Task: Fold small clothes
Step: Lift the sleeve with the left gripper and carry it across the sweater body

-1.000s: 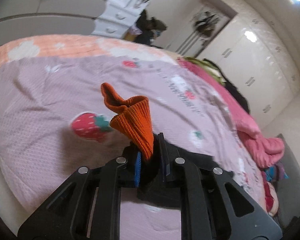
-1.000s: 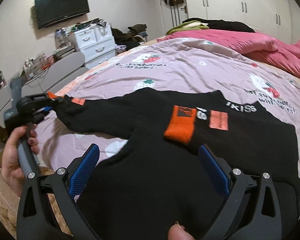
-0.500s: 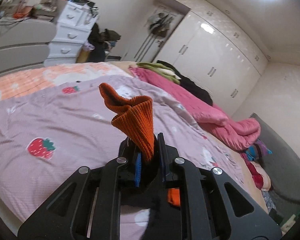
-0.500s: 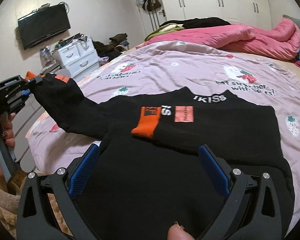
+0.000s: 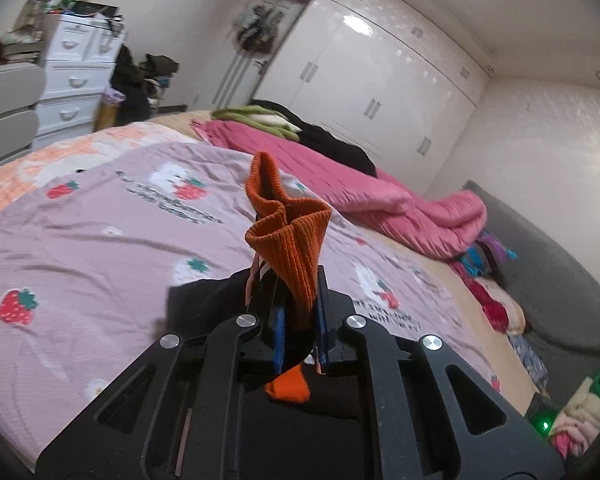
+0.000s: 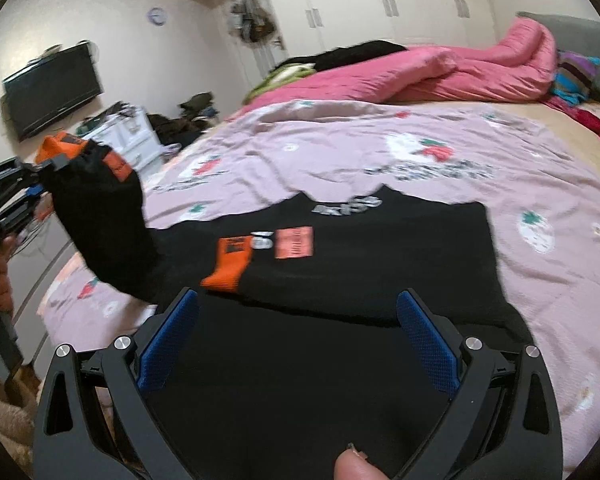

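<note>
A black sweater [image 6: 380, 264] with orange cuffs lies on the purple strawberry bedspread [image 6: 340, 152]. One sleeve lies folded across its chest, orange cuff [image 6: 230, 262] to the left. My left gripper [image 5: 300, 320] is shut on the other sleeve's orange cuff [image 5: 288, 236] and holds it up. In the right wrist view that sleeve [image 6: 100, 216] hangs raised at the left from the left gripper [image 6: 36, 184]. My right gripper [image 6: 296, 340] is open and empty, low over the sweater's lower part.
A pink quilt [image 6: 440, 72] and dark clothes [image 6: 352, 52] are heaped along the bed's far side. A white drawer unit [image 5: 76, 76] stands beyond the bed's corner. A wall television [image 6: 52, 88] and white wardrobes [image 5: 380, 80] are behind.
My left gripper has lifted the held cuff and swung it over towards the sweater's body. The right gripper has stayed open over the sweater.
</note>
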`<state>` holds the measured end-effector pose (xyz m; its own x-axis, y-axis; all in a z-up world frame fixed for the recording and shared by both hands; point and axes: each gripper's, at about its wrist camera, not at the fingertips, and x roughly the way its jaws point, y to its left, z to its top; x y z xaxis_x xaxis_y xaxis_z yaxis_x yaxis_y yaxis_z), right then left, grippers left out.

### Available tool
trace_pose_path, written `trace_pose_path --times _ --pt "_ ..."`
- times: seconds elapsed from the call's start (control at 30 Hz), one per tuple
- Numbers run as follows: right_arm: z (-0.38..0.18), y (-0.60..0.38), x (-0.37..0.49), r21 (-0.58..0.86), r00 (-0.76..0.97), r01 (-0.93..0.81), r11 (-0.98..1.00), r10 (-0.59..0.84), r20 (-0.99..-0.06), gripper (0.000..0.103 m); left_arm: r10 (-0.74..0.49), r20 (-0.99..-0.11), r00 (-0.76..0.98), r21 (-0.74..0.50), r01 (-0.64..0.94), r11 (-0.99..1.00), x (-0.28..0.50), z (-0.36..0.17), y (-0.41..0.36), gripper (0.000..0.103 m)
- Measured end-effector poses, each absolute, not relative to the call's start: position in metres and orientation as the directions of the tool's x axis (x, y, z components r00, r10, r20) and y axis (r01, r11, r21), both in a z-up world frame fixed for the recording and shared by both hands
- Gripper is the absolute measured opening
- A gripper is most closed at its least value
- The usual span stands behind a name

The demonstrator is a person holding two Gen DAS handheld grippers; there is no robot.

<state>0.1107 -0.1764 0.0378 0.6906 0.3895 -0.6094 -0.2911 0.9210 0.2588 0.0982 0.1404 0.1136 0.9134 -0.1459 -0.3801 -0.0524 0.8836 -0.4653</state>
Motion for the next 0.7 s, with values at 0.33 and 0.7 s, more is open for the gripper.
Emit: trace_pose_path --times 0.33,0.7 --pt "0.025 -0.241 0.121 0.333 0.707 -0.116 0.936 0.313 -0.634 0.099 -0.284 -0.435 0.854 -0.456 0.063 0.888 0.126 0.091 0.086 0.005" --pt "0.014 -0.286 0.125 0.358 0.719 0.016 0.934 0.238 -0.653 0.099 -0.396 -0.52 0.757 -0.434 0.166 0.886 0.152 0.051 0.03 0.004"
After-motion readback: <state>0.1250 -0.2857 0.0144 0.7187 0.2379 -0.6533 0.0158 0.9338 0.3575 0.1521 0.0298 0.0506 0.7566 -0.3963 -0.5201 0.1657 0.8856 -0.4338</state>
